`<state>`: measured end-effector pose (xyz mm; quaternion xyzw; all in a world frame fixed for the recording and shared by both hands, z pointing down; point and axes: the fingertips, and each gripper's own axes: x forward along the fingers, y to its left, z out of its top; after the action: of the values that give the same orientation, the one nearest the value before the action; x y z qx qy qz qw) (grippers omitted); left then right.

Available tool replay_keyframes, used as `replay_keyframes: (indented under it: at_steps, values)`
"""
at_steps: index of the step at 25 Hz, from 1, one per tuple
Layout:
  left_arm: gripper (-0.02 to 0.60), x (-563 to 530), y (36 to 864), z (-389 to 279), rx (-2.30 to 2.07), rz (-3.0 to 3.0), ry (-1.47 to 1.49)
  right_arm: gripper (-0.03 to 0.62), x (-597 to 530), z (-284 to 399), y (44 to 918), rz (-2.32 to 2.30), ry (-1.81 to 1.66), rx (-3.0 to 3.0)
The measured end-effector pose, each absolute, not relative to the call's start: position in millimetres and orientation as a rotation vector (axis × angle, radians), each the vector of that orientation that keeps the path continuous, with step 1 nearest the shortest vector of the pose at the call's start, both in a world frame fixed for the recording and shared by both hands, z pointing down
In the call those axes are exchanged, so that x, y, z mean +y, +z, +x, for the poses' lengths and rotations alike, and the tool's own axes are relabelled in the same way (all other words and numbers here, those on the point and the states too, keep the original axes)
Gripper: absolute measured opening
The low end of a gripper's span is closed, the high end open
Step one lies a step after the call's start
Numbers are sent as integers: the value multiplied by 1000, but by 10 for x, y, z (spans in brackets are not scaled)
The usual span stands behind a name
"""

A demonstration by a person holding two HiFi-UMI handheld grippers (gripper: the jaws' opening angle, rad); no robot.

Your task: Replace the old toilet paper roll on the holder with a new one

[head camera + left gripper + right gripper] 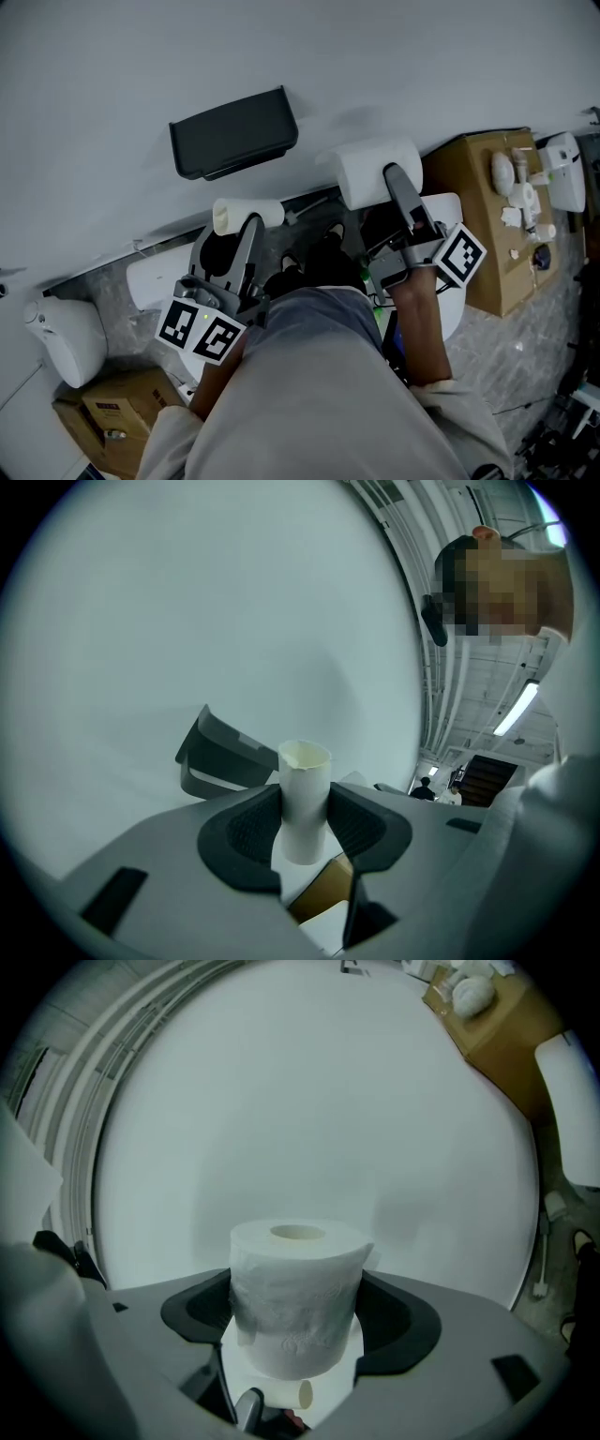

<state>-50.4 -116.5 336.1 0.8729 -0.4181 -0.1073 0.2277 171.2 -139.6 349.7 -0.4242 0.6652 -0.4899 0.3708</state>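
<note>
The black paper holder (234, 132) hangs on the white wall with nothing on it; it also shows in the left gripper view as a dark bracket (223, 757) behind the jaws. My left gripper (246, 227) is shut on the old roll (246, 213), a thin, nearly bare white tube (305, 794) standing upright between the pads, below and right of the holder. My right gripper (395, 180) is shut on the new roll (375, 169), a full white roll (298, 1288) standing upright between its jaws, held right of the holder near the wall.
A white toilet (448, 208) sits below the grippers. A cardboard box (483, 202) with small white bottles stands at the right. A white bin (61, 337) and another cardboard box (117, 403) are at the lower left. The person's torso fills the lower middle.
</note>
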Motion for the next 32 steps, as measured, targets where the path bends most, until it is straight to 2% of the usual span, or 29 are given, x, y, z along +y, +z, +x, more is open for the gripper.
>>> replay_keyframes:
  at_steps: [15,24,32]
  values:
    - [145,-1189,3441,-772,-1213,2320,-345,403,-1827,1342,4086,-935,-1556,1351]
    - [144,-1098,3402,-778,-1246,2307,-369,403,-1910,1305,4216,-961,-1588,1313]
    - [145,-1298,3462,-978,-1244,2280,-381,403,-2197,1003,4340,-1001,-1618,1353]
